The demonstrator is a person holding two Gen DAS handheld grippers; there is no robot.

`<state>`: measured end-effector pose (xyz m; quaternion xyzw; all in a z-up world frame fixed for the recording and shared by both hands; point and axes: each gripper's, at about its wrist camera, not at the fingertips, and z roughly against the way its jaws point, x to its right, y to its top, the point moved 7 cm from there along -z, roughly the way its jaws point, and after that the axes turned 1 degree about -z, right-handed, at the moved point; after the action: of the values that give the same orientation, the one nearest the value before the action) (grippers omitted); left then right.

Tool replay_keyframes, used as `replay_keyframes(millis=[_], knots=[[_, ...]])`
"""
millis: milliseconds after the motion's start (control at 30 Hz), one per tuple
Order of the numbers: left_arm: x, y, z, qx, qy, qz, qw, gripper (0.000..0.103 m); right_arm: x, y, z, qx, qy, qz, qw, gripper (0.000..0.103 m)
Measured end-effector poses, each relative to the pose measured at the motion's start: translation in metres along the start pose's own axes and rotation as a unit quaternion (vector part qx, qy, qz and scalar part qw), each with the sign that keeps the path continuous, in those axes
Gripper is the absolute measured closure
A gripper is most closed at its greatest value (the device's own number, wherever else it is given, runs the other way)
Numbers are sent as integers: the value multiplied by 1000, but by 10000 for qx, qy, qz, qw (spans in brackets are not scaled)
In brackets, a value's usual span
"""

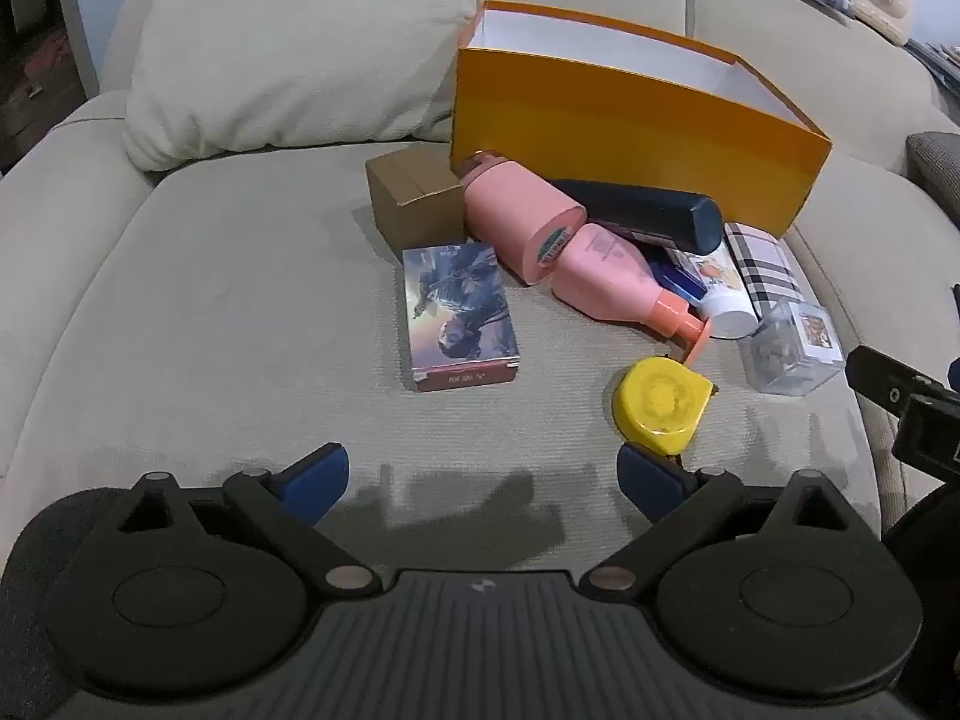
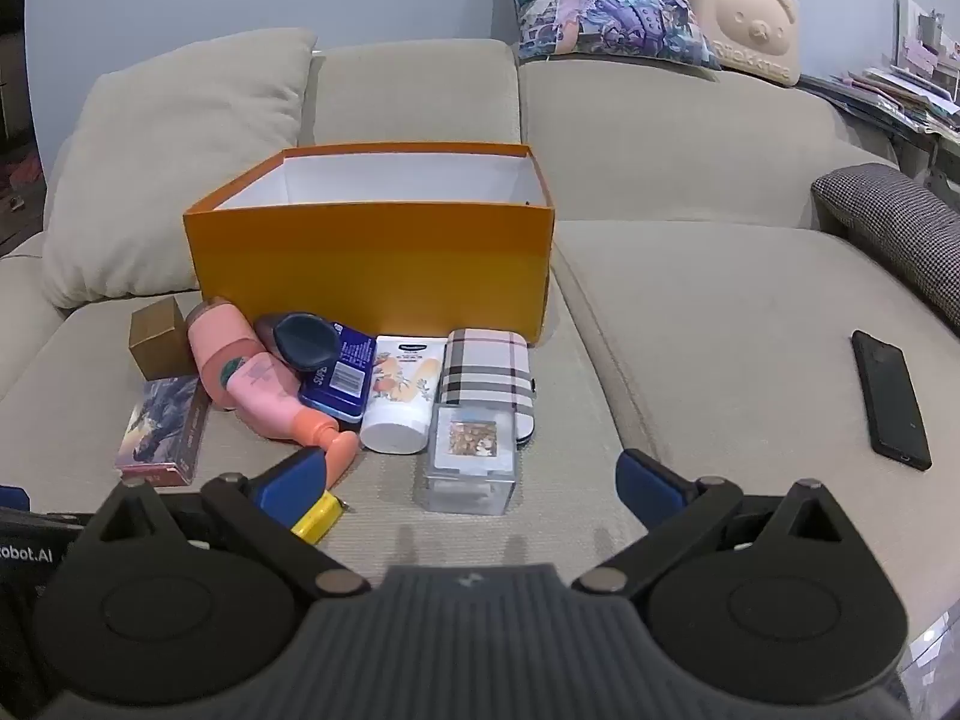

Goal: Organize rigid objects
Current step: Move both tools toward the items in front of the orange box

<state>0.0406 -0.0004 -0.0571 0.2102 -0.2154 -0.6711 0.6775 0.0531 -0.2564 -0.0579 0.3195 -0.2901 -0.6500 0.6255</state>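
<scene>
Where legible: "SUPE" on blue tin (image 2: 342,375)

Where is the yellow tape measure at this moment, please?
In the left wrist view, the yellow tape measure lies on the sofa cushion, right of centre, just in front of the pink pump bottle.

sofa (image 2: 690,312): matt woven cloth | orange box (image 2: 372,264): smooth card | tape measure (image 1: 660,405): glossy yellow plastic
</scene>
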Motion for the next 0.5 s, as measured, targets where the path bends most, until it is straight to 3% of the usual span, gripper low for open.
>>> replay_keyframes(millis=[500], knots=[[-2,-3,-2,19,55,-26,10000,0,1,-3,-3,-77,99,-171,9998,1]])
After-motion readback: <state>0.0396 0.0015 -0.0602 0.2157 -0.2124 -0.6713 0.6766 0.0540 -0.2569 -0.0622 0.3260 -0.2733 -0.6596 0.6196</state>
